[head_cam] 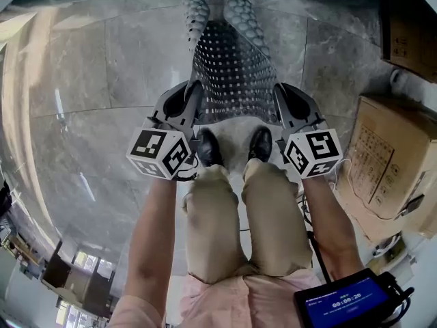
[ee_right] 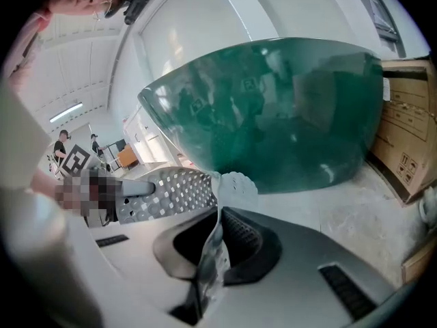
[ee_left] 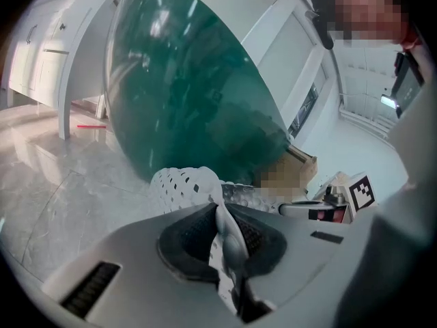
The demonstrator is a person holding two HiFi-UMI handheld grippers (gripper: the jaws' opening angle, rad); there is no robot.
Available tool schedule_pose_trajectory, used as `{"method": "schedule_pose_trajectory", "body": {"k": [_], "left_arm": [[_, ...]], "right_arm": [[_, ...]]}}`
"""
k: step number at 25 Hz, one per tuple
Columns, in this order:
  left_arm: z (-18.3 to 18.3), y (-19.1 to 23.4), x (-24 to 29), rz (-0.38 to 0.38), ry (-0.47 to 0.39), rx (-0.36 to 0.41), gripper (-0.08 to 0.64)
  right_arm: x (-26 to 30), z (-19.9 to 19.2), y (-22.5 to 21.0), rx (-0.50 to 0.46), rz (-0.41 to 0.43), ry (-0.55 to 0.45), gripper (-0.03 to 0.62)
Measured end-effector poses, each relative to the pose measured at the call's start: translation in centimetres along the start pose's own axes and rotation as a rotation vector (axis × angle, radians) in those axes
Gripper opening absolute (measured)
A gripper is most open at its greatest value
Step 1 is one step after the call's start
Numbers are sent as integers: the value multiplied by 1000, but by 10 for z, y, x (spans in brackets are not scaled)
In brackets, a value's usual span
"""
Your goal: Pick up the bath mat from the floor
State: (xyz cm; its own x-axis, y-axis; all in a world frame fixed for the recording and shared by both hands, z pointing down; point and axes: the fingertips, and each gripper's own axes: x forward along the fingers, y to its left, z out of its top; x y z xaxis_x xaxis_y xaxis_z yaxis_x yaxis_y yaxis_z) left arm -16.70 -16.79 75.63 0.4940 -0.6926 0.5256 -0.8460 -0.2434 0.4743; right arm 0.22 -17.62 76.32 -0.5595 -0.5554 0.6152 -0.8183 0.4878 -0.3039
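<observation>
The bath mat (head_cam: 232, 67) is a grey perforated rubber sheet with round holes. It hangs between my two grippers and trails away over the marble floor. My left gripper (head_cam: 193, 96) is shut on the mat's near left corner, and its own view shows the mat's edge (ee_left: 229, 234) pinched between the jaws. My right gripper (head_cam: 278, 100) is shut on the near right corner, with the mat's edge (ee_right: 212, 251) clamped between its pads. The mat's far end (head_cam: 222, 9) lies folded on the floor by the dark green glass.
Cardboard boxes (head_cam: 389, 159) stand at the right on the floor. A large green glass panel (ee_right: 273, 108) rises just beyond the mat. The person's shoes (head_cam: 208, 147) and legs stand between the grippers. A screen device (head_cam: 345, 299) sits at the lower right.
</observation>
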Motion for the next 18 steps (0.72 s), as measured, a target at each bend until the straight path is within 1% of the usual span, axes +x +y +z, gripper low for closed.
{"method": "schedule_pose_trajectory", "body": {"k": [4,9,14,18], "left_arm": [[26,-20,-20,-19,0,23,35],[49,-51,-49,-39,7,45,35],[74,-76,-81,-36,5,36,35],[103,-100,-107,-40,0,37,35]], "right_arm": [[-19,25,19,-5,21,-6,28],[-45,54,49,6,58,-15,28],[-74,87,76,3,81,-25,28],[-101,116,95,0,94,-29,28]]}}
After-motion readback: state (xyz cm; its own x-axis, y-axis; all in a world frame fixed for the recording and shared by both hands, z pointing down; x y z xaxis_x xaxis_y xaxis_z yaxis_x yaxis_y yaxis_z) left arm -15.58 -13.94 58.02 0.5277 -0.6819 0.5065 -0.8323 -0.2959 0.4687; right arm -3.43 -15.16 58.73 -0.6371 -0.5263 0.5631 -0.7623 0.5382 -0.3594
